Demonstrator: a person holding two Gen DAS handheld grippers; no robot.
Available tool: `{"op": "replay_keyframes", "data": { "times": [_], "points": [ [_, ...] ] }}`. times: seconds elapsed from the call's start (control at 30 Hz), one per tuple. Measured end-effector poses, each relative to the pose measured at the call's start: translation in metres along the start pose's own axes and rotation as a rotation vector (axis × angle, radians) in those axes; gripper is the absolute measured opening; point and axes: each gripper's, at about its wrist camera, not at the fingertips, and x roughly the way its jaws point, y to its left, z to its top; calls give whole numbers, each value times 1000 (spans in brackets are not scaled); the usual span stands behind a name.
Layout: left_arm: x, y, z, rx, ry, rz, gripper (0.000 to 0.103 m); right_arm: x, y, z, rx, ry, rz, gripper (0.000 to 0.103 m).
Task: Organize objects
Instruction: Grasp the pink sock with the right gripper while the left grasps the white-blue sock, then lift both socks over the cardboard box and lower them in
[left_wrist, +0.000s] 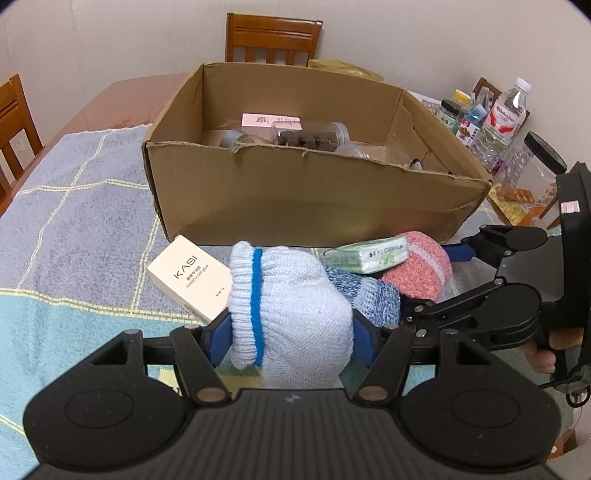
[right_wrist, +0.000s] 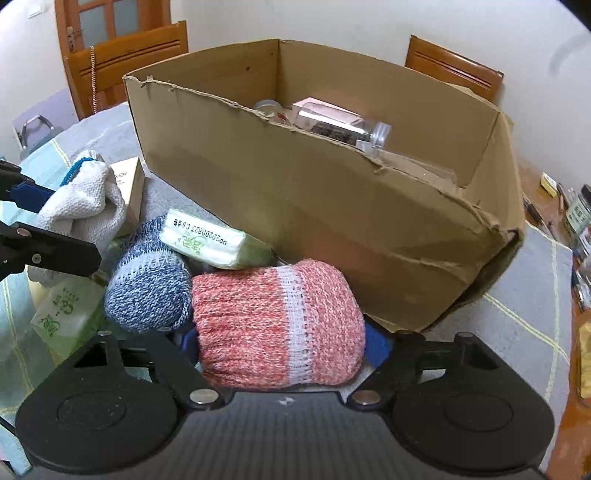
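My left gripper (left_wrist: 291, 332) is shut on a pale blue knitted sock roll (left_wrist: 295, 295) with a bright blue band, its blue fingers (left_wrist: 218, 339) pressing both sides. My right gripper (right_wrist: 282, 343) is shut on a pink knitted sock roll (right_wrist: 273, 325) with a white stripe. From the left wrist view that pink roll (left_wrist: 421, 269) lies at the right. Between the two rolls sits a blue-grey sock roll (right_wrist: 147, 291), and a green tissue pack (right_wrist: 210, 240) rests on it. A cream KASI box (left_wrist: 188, 277) lies left of the pale roll. All are just in front of the open cardboard box (left_wrist: 295, 199).
The cardboard box holds a clear jar of dark pieces (left_wrist: 310, 138) and a pink packet (left_wrist: 269, 120). A second green tissue pack (right_wrist: 66, 314) lies at the near left. Bottles and jars (left_wrist: 506, 114) crowd the table's right side. A checked towel (left_wrist: 74, 206) covers the table; wooden chairs (left_wrist: 273, 37) stand behind.
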Motion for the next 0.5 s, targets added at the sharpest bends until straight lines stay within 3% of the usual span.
{"op": "replay_keyframes", "data": {
  "times": [0.17,0.5],
  "points": [
    [-4,-2,8,24,16,-7,64,-6,-2,7,40,24,-6,77],
    [-20,-7,26,112,36,-38,64,-44,-12,5,80,42,-31,76]
  ]
}}
